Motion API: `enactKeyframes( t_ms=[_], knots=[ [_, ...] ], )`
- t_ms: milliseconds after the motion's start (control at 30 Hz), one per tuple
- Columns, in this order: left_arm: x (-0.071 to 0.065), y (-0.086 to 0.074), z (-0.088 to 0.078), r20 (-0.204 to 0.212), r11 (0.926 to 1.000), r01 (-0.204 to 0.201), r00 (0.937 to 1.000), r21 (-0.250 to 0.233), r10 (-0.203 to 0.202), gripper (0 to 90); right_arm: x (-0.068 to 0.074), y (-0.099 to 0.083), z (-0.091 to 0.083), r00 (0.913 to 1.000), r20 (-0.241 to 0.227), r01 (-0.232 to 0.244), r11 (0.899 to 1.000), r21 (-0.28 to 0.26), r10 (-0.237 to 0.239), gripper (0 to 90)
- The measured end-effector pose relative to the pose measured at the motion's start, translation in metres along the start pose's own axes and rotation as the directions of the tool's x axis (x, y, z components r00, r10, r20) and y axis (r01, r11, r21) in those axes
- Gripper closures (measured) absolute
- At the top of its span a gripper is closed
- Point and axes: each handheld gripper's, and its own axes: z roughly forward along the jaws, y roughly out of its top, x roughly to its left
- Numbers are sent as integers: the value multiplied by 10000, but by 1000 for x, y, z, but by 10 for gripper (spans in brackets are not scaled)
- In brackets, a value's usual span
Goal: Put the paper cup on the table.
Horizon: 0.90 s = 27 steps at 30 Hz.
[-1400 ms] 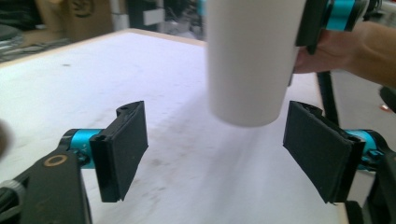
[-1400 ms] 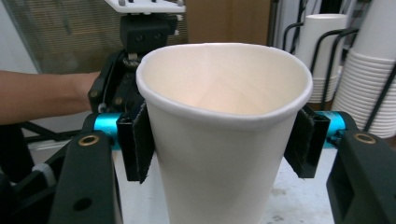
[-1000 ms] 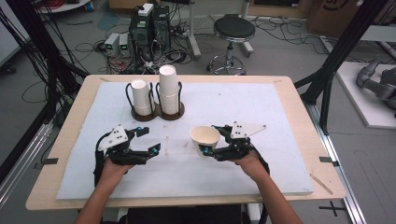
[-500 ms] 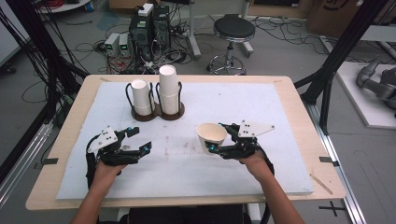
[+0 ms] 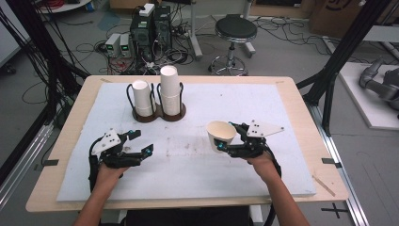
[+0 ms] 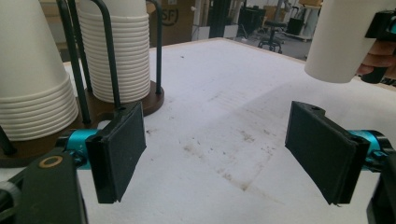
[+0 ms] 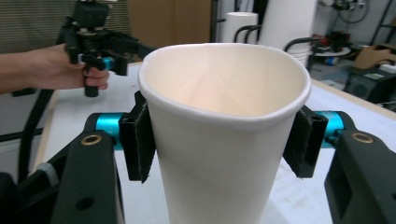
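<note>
Right gripper [image 5: 225, 142] clamps the white paper cup [image 7: 224, 135] by its upper wall, rim slightly squashed, held above the white foam mat, right of the brown two-post cup rack [image 5: 157, 114]. Light, crushable: grip gently, mid-wall. Left gripper [image 6: 219, 154] gapes empty.

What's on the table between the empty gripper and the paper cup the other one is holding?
Nothing: between the left gripper and the cup in the right gripper, the high view shows just bare white mat, lightly smudged.
</note>
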Motion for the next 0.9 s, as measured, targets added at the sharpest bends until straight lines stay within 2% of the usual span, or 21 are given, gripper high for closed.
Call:
enactKeyframes(
  t_ms=[167,200,333,367,567,633,700,767,900],
  knots=[
    [-1,-1,1,71,10000,-51,10000,72,51,202,-9,-1,-10,9966,815,-78,9998,-176,92,375],
    [-1,-2,2,90,9999,-62,9999,99,61,202,-12,-1,-13,9937,1115,-86,9999,-139,101,375],
    [-1,-2,1,109,10000,-41,9999,81,40,201,-23,-4,-19,9825,1838,-256,9992,-298,307,375],
    [0,-2,0,80,10000,-55,10000,69,55,202,-26,-4,-22,9773,2078,-353,9988,-336,415,375],
    [0,-2,-1,25,10000,-46,10000,27,46,202,-40,-7,-26,9556,2886,-514,9981,-342,591,375],
    [0,-2,-1,19,10000,-41,10000,5,41,202,-45,-10,-25,9458,3180,-626,9978,-211,661,375],
    [0,-2,-1,24,10000,-49,10000,17,49,202,-52,-14,-23,9314,3560,-822,9966,8,765,373],
    [-1,-2,0,35,10000,-36,10000,23,36,202,-61,-20,-22,9161,3847,-1257,9920,86,1128,372],
    [0,-2,0,83,9999,-70,9999,74,69,202,-72,-29,-20,8883,4381,-1755,9834,462,1380,372]
  ],
)
